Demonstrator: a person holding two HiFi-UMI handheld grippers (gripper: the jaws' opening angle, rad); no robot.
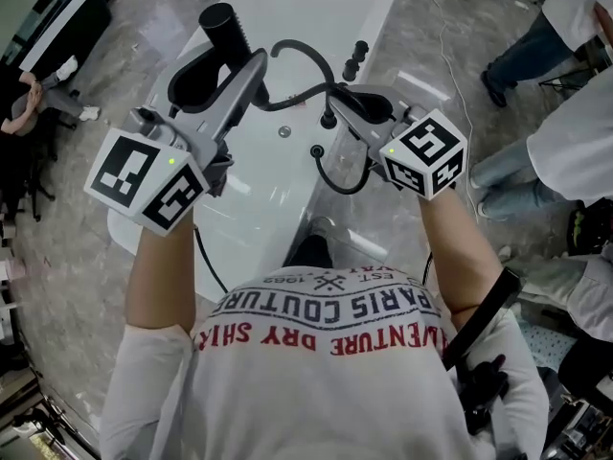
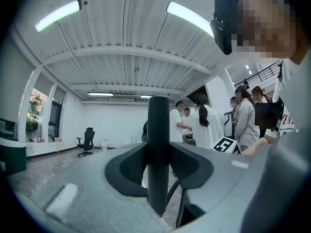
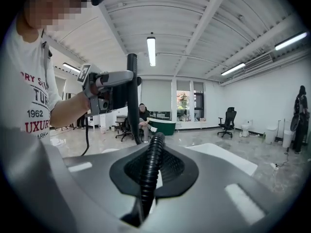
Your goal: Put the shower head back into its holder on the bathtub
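The black shower head (image 1: pixel 222 23) is held up over the white bathtub (image 1: pixel 316 8), its round handle clamped upright between the pads of my left gripper (image 1: pixel 216 65). In the left gripper view the handle (image 2: pixel 158 144) fills the gap of the left gripper (image 2: pixel 158 169). My right gripper (image 1: pixel 347 103) is shut on the black ribbed hose (image 1: pixel 297 51), which arcs from the head and loops down to a fitting (image 1: pixel 316 149) on the tub. The hose (image 3: pixel 150 166) runs out between the pads of the right gripper (image 3: pixel 148 178). Black tap fittings (image 1: pixel 356 57) stand on the tub's rim.
Several people stand on the marble floor to the right (image 1: pixel 565 142), and one sits at far left (image 1: pixel 27 99). A white cable (image 1: pixel 445 27) lies on the floor beyond the tub. The right gripper view shows the left gripper (image 3: pixel 109 86) raised close by.
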